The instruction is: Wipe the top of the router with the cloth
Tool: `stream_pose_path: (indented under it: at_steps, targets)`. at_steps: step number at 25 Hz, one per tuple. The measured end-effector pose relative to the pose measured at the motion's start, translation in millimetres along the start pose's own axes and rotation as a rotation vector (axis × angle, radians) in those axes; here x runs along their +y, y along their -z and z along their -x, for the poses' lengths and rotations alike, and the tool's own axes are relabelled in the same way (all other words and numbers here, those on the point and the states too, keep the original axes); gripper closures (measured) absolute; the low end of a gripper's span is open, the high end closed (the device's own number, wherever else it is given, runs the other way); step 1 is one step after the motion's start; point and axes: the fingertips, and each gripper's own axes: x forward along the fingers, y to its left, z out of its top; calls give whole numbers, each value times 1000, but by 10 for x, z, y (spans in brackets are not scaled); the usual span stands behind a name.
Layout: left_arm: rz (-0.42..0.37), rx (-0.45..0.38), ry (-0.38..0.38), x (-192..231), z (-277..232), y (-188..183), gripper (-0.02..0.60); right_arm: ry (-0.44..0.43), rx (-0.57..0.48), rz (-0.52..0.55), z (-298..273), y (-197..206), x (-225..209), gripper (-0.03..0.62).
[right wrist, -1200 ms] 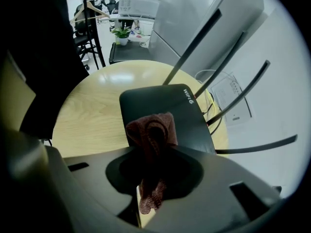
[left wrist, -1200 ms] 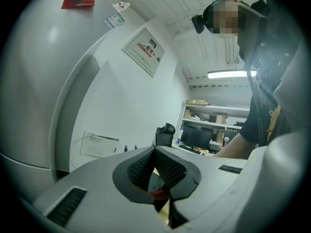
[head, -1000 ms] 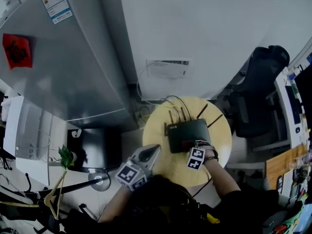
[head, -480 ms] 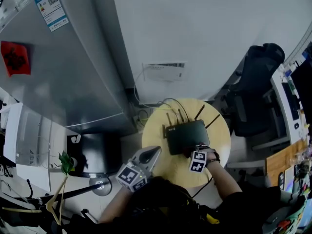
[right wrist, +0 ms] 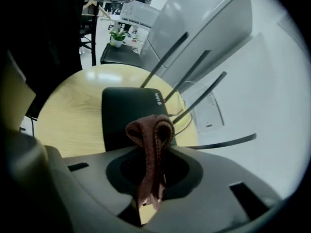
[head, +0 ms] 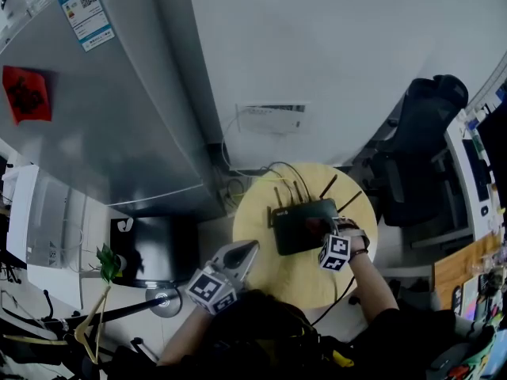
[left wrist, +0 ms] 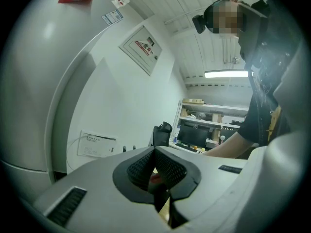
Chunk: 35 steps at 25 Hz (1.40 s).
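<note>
Head view, looking down on a round yellow table (head: 295, 279). The router (head: 301, 226), a flat black box, lies on the far half of the table. Its thin antennas (head: 294, 188) rise along the far edge, toward the white wall. A cable (head: 346, 290) runs off the near edge.

Right gripper (head: 333, 232): held over the right end of the router, its marker cube (head: 335, 252) toward the person. In the right gripper view its jaws are clamped on the cloth (right wrist: 154, 130), a brown folded strip. One fold loops out past the jaw tips and the ends hang down between the pads. The loop lies over the near corner of the router (right wrist: 125, 114); whether it touches the top cannot be told.

Left gripper (head: 250, 246): held at the near-left edge of the table, apart from the router. In the left gripper view (left wrist: 156, 165) its ribbed pads (left wrist: 171, 169) meet with nothing held between them.

Surroundings: a grey fridge (head: 103, 117) stands to the left of the table, a white wall box (head: 272, 117) is beyond its far edge, and a black chair (head: 420, 149) is to its right.
</note>
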Motion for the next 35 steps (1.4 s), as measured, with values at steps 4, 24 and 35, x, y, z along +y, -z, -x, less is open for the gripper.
stream_pose_path:
  at_steps: [4,24,35]
  targets:
    - [12,15,-25,48,35,52,580,112,3,-9,-165,11,-283,528]
    - [48,28,-166,307,269,89,580,54,31,-212,-785,109,-367,528]
    - [25,33,-109,168,159,106,580,8,24,-289,-620,250,-110,528]
